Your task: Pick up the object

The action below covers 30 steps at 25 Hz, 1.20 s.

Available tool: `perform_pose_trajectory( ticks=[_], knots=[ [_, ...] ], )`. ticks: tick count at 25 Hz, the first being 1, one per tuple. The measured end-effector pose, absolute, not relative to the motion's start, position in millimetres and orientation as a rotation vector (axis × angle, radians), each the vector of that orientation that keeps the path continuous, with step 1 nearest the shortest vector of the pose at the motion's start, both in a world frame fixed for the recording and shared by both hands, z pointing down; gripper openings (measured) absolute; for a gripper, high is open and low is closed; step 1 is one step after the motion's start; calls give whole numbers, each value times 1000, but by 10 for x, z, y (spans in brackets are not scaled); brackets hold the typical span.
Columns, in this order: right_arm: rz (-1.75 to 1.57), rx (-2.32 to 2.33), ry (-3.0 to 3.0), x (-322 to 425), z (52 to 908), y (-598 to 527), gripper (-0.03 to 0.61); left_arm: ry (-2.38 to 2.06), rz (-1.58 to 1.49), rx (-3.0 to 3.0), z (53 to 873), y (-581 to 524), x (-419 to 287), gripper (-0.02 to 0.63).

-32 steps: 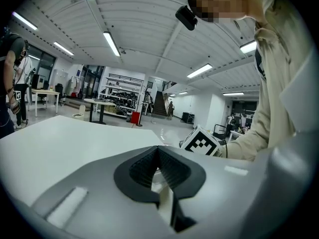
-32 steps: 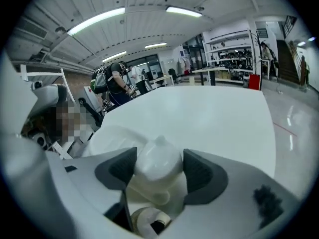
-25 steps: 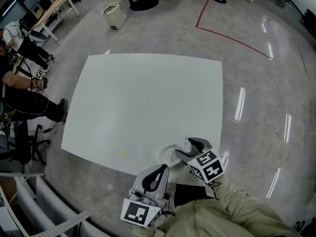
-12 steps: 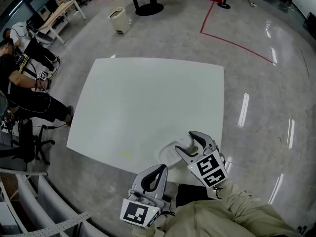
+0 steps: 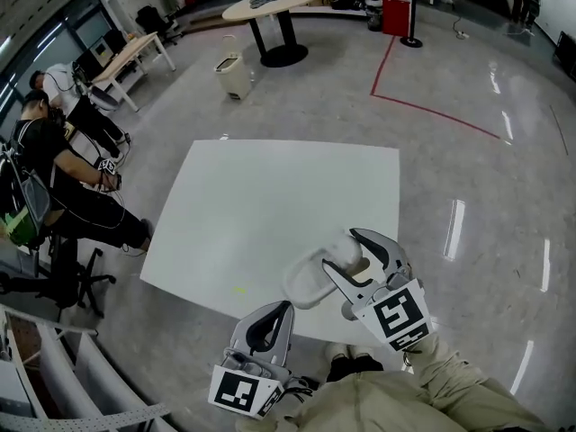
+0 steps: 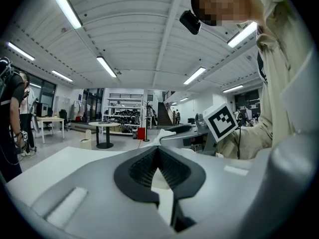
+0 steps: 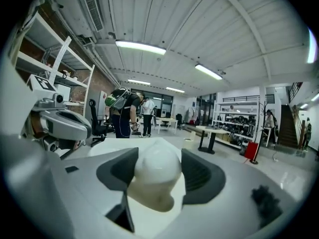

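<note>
A white scoop-shaped object [image 5: 310, 282] hangs over the near edge of the white table [image 5: 270, 196]. My right gripper [image 5: 345, 252] is shut on its rounded end, which fills the space between the jaws in the right gripper view as the white object [image 7: 155, 176]. My left gripper [image 5: 266, 324] sits low, just short of the table's near edge and left of the object, its fingers together and holding nothing. In the left gripper view the left gripper's [image 6: 158, 151] pads meet at the tip, and the right gripper's marker cube [image 6: 221, 121] shows to the right.
People [image 5: 63, 169] sit at desks left of the table, with an office chair [image 5: 54, 277] near its left corner. A round table [image 5: 270, 7] and a white bin [image 5: 236, 75] stand farther back. A red floor line [image 5: 432, 111] runs at the right. Metal shelving [image 5: 54, 376] is at bottom left.
The right gripper has risen with the white object, which lay on the table near its front edge before. The head view has tilted up. The left gripper has barely moved.
</note>
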State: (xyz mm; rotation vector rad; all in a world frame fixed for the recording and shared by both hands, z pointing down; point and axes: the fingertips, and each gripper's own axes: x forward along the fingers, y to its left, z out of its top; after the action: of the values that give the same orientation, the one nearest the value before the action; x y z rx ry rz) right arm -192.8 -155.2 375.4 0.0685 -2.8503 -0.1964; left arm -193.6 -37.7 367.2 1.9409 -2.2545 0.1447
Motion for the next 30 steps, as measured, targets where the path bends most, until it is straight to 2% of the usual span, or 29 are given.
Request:
perform_pose_trajectory(
  ticks=[9, 21, 30],
  knots=[
    [-318, 23, -2962, -1557, 3249, -1437, 282, -2326, 167, 1933, 3435, -277, -1562, 6],
    [-347, 60, -2993, -1194, 3036, -1041, 279, -2355, 127, 1997, 3284, 95, -1330, 6],
    [-367, 118, -2986, -826, 2974, -406, 279, -2346, 92, 2042, 3237, 761, -1019, 6]
  ],
)
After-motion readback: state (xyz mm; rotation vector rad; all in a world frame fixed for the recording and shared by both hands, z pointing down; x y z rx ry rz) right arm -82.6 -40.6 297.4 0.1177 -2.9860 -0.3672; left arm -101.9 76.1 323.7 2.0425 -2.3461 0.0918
